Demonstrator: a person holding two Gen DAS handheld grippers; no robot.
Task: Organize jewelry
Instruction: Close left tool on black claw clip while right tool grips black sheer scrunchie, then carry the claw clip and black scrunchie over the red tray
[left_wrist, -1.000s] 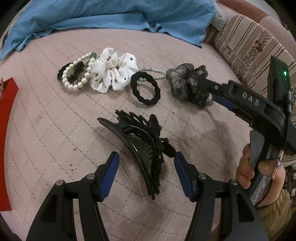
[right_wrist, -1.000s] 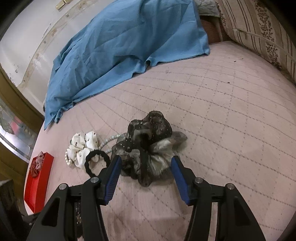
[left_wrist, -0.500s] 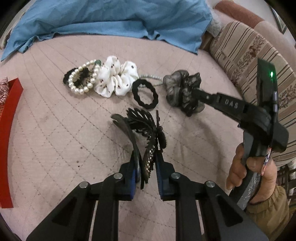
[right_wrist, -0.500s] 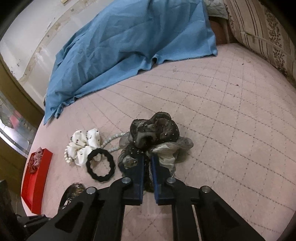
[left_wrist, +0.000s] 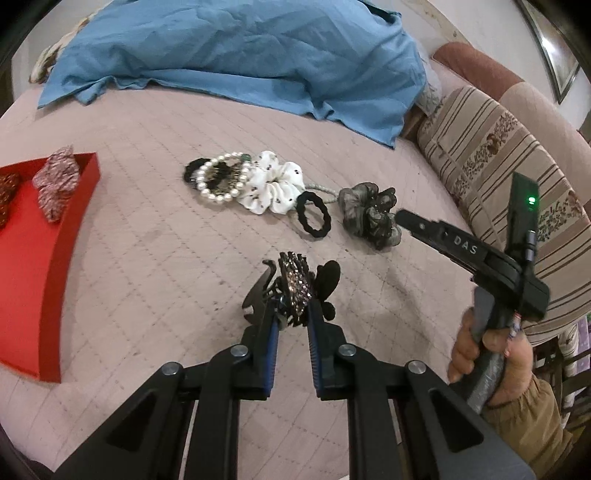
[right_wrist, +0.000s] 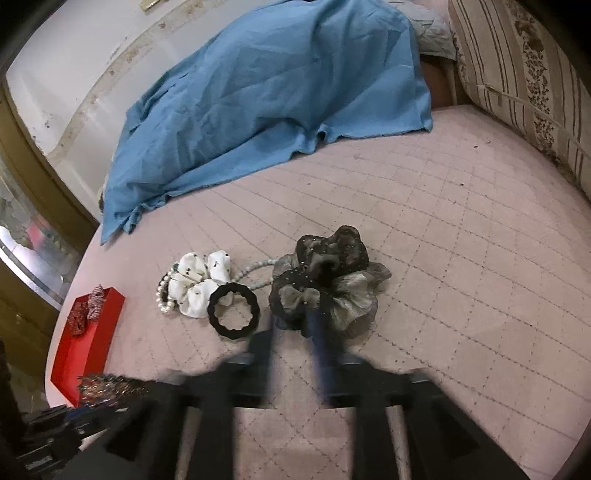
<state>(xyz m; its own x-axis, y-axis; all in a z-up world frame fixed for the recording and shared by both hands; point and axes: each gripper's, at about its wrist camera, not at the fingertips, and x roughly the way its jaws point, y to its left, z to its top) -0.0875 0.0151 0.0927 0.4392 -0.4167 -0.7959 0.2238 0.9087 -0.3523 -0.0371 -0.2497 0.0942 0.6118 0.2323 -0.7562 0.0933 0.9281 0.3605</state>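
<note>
A pink quilted bedspread (left_wrist: 147, 258) is spread beneath both tools. One blue cloth (left_wrist: 240, 48) is heaped far beyond the jaws, and one striped cushion (left_wrist: 498, 155) is seen to their right. One red tray (left_wrist: 37, 277) is set well to the left of the left jaws, and far more of it is shown than a second ago. Two patterned scrunchies (left_wrist: 57, 184) are laid in its far end.

The left gripper (left_wrist: 291, 332) is clenched on the one black hair claw clip (left_wrist: 295, 288). A second ago its jaws were spread wide astride the clip as it lay flat. Now the clip is pinched between the blue pads and carried clear of the bedspread, its beaded face turned up.

The right gripper (right_wrist: 291, 326), held by a hand (left_wrist: 491, 354), is blurred. Half a second ago it was clamped on the one grey organza scrunchie (right_wrist: 325, 284). Now its jaws are being opened, with the scrunchie's near edge lying between the tips on the bedspread.

Left of the right jaws, a row is laid out: one black hair tie (right_wrist: 233, 312) just beside them, then one white dotted scrunchie (right_wrist: 201, 280), then one pearl bracelet (left_wrist: 218, 184) farthest off. One grey bead strand (right_wrist: 258, 269) is run behind the tie.
</note>
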